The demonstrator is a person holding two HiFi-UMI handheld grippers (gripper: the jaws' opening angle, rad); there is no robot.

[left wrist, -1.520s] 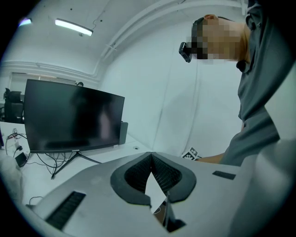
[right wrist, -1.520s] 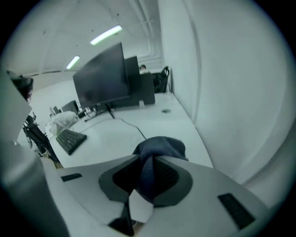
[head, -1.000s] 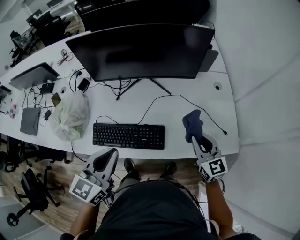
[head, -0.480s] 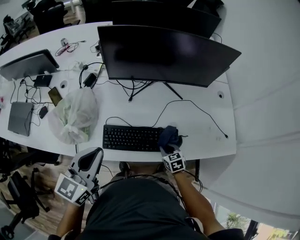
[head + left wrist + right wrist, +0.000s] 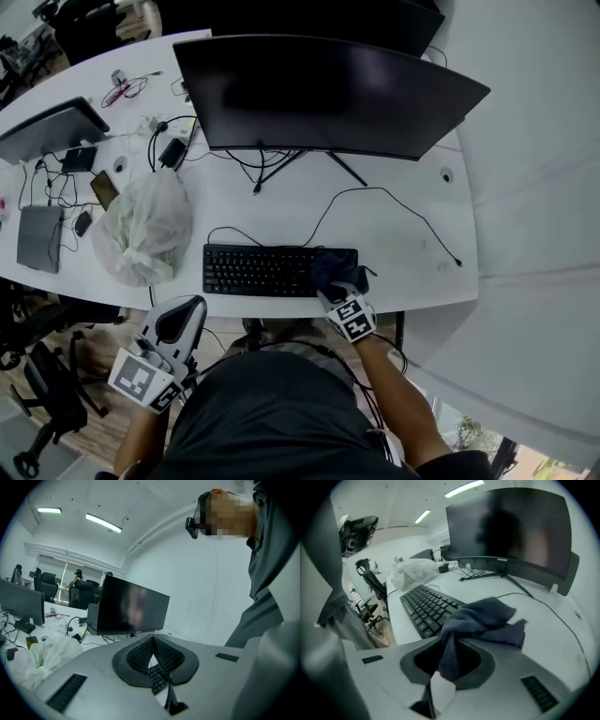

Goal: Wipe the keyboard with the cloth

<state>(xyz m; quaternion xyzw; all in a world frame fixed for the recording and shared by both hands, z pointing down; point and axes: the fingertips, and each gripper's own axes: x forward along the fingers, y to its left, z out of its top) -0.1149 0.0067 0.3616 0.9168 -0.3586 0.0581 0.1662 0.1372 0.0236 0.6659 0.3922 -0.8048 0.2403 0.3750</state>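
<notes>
Your right tool (image 5: 339,289) is clamped on the dark cloth (image 5: 335,269), which lies on the keyboard's (image 5: 255,270) right end by the bench's (image 5: 417,267) front edge; your left tool (image 5: 184,317), jaws together and empty, hangs off that edge.

Your left gripper (image 5: 185,314) held low by your left side, pointing roughly level, jaws together with nothing between them, your right forearm reaching forward, right gripper (image 5: 341,292) tilted steeply down, jaws pinching the cloth (image 5: 333,269)
</notes>
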